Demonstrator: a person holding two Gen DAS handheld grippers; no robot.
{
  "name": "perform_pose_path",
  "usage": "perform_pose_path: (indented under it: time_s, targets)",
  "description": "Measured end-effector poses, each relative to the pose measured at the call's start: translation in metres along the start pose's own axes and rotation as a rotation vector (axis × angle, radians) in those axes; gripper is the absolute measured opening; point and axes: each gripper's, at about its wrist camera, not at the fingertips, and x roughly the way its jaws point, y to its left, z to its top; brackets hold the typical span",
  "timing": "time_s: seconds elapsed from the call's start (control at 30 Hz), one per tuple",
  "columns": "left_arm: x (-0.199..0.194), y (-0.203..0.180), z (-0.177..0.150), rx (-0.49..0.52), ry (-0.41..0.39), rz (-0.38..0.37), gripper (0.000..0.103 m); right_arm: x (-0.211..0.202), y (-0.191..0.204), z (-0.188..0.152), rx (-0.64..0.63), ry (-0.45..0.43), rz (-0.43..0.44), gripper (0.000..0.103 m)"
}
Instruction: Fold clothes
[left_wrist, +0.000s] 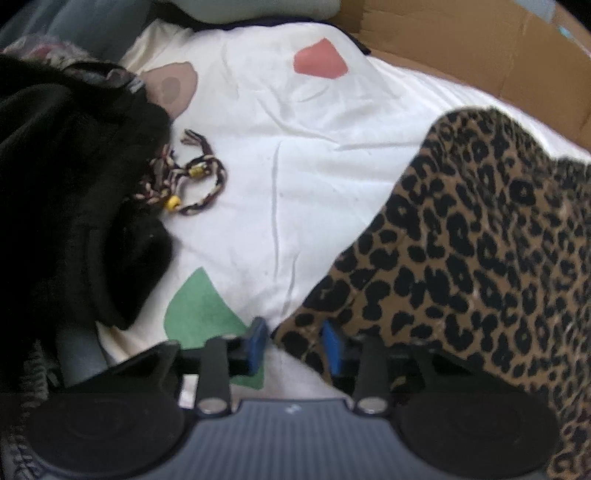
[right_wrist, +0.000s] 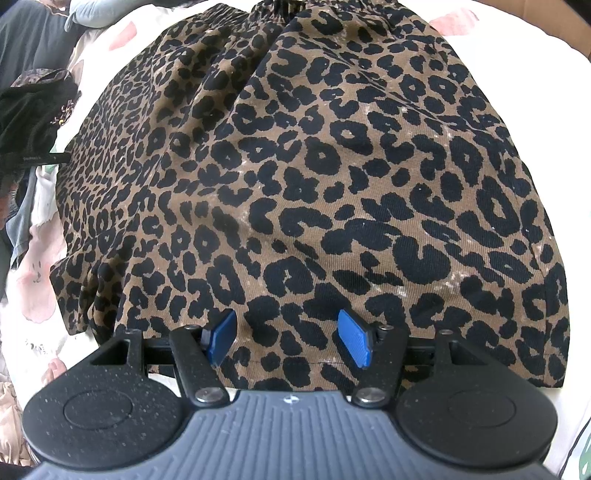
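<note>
right wrist view: leopard garment (right_wrist: 314, 166) is spread on the bed cover (right_wrist: 33, 258), long axis running away from the right gripper (right_wrist: 291, 338), hem under its wide, empty jaws. left gripper (left_wrist: 295, 347) is narrow, nothing clamped, garment corner just beside it; right judged nearer.

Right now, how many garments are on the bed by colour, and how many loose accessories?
Leopard-print garment: 1
Black garment: 1
Braided cord with yellow beads: 1
Total: 3, all lying on the white bedspread. Further clothes at the picture edges are too blurred to count.
</note>
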Motion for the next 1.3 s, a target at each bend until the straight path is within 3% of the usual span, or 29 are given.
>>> perform_pose_path:
  time_s: [0.4, 0.53, 0.8, 1.3]
  targets:
    - [-0.013, -0.003, 0.006, 0.033, 0.017, -0.015, 0.007, 0.001, 0.001, 0.0, 0.003, 0.002, -0.002, 0.067]
    - [-0.026, -0.014, 0.015, 0.074, 0.027, 0.011, 0.006, 0.001, -0.001, 0.0, 0.023, 0.003, 0.007, 0.067]
    - [-0.074, -0.039, 0.032, -0.001, -0.012, 0.004, 0.005, -0.005, -0.017, 0.0, 0.117, -0.003, 0.064, 0.067]
    - [-0.135, -0.115, 0.039, -0.038, -0.092, -0.111, 0.004, -0.027, -0.033, 0.004, 0.158, -0.074, 0.085, 0.067]
